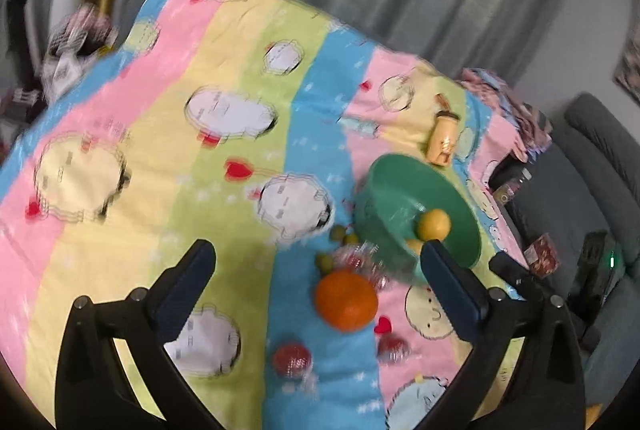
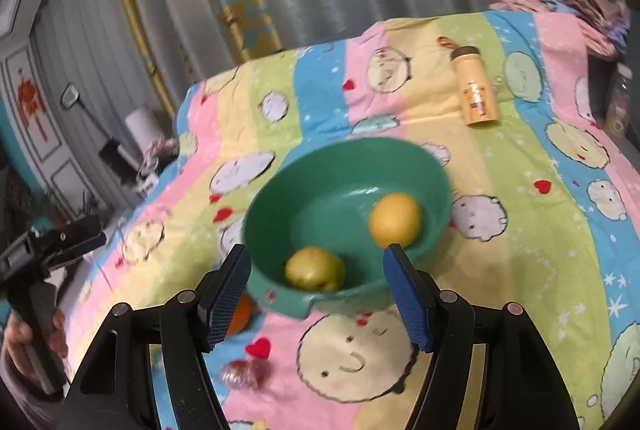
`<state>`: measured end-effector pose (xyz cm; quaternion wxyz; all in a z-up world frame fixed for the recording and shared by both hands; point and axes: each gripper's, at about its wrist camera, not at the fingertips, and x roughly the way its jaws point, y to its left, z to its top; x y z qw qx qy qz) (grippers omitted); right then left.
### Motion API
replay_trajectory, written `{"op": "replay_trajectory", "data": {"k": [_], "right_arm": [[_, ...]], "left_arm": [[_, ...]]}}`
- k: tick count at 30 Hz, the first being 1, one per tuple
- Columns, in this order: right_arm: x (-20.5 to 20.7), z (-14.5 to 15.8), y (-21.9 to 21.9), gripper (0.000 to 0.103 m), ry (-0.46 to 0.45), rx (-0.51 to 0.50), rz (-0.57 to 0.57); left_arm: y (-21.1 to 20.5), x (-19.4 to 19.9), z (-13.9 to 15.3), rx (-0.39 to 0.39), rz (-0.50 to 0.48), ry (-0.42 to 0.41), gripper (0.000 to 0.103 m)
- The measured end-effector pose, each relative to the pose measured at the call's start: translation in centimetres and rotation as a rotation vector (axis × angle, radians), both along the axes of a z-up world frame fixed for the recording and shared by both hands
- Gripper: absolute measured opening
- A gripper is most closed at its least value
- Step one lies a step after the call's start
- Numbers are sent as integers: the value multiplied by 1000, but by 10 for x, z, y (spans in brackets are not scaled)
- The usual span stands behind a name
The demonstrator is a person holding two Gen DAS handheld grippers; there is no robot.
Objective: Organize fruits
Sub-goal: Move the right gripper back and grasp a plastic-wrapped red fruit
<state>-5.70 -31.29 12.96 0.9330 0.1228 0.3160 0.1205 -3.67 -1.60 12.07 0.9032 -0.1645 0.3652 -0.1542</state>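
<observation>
A green bowl (image 2: 320, 182) stands on the striped cartoon cloth and holds a lemon (image 2: 394, 220) and a yellow-green fruit (image 2: 314, 268). My right gripper (image 2: 316, 258) hangs open just in front of the bowl's near rim, with nothing gripped. In the left wrist view the bowl (image 1: 384, 182) sits at the right. An orange (image 1: 346, 300) lies on the cloth before it, with small green fruits (image 1: 340, 232) nearby. My left gripper (image 1: 316, 254) is wide open above the cloth and empty. The orange (image 2: 240, 314) is half hidden behind my right gripper's left finger.
Red foil-wrapped pieces (image 1: 292, 360) lie on the cloth near the orange. A tan bottle (image 2: 476, 90) lies on its side behind the bowl. A hand (image 2: 20, 342) holds the left gripper (image 2: 90, 236) at the table's left edge. A grey sofa (image 1: 592, 166) stands to the right.
</observation>
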Motion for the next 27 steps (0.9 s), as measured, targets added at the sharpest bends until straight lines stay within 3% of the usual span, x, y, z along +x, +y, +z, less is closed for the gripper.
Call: {"op": "replay_trajectory", "data": {"k": [3, 7, 9, 10, 11, 12, 14, 16, 22, 24, 27], "right_arm": [[-9, -10, 17, 69, 28, -5, 37], [-19, -26, 39, 69, 70, -30, 86], [-23, -32, 48, 69, 90, -45, 114], [-24, -37, 54, 69, 105, -64, 132], [-25, -38, 57, 69, 112, -75, 139], [-25, -40, 60, 69, 119, -86, 150], [-25, -43, 66, 69, 129, -96, 177], [-24, -47, 70, 69, 146, -104, 196], [-21, -66, 85, 69, 213, -210, 241], [-21, -68, 89, 69, 218, -193, 271], [-20, -72, 94, 69, 229, -180, 305]], "left_arm": [[13, -3, -12, -73, 35, 47, 103], [18, -17, -15, -108, 45, 22, 103], [15, -23, -12, -45, 61, -42, 103], [13, -29, -10, -8, 63, -114, 103], [11, -35, -9, 10, 38, -192, 103], [12, -36, -10, -3, 7, -209, 103], [13, -30, -19, -90, -72, -130, 103], [11, -20, -32, -113, -115, -29, 103], [0, -13, -58, -44, -209, 49, 102], [-11, -13, -63, 30, -230, 61, 102], [-18, -14, -71, 81, -250, 79, 101]]}}
